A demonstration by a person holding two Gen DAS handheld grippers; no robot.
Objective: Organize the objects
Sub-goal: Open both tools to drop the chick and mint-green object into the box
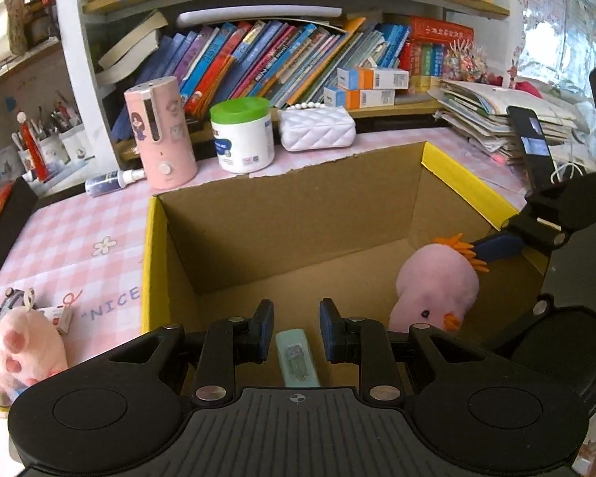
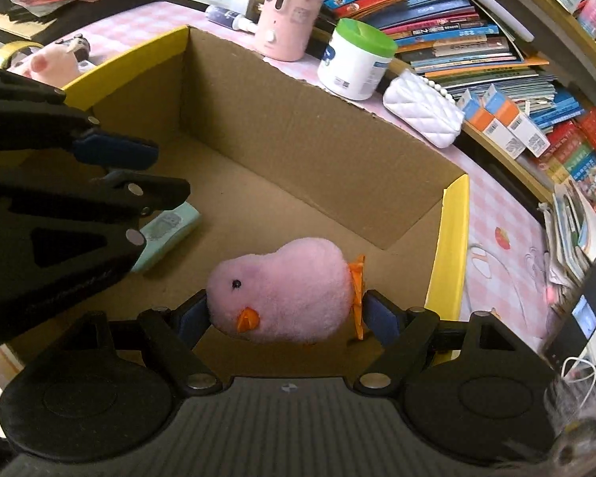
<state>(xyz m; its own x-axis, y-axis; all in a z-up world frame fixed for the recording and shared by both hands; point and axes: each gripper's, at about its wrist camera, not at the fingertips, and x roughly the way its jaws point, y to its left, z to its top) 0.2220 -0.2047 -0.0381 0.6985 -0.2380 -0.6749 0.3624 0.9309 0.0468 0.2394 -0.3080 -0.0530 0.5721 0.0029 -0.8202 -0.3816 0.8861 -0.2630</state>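
The pink plush chick (image 2: 282, 290) sits low inside the open cardboard box (image 2: 298, 127), its long axis running across the right wrist view, eye and orange beak at the left end, orange tuft at the right. The right hand-held gripper (image 2: 286, 310) is clamped on it, one blue pad at each end of the body. In the left wrist view the same chick (image 1: 437, 290) stands more upright at the box's right side, beak low and tuft up against a blue pad.

The left hand-held gripper (image 1: 296, 330) has its jaws a little apart, with nothing pressed between them; the mint-green case (image 1: 296, 357) lies on the box floor below the gap, its long axis pointing away from the camera. In the right wrist view that case (image 2: 171, 234) is half hidden under the left hand-held gripper.

Only the left wrist view shows the word "NICE" printed on the pink checked cloth of the worktop (image 1: 59, 246), beside the pink paw plush (image 1: 24, 349). Both views show the pink cylindrical appliance (image 1: 159, 131), the green-lidded white tub (image 1: 242, 135) and the white quilted purse (image 1: 316, 127) behind the box; the tub's label is too small to read.
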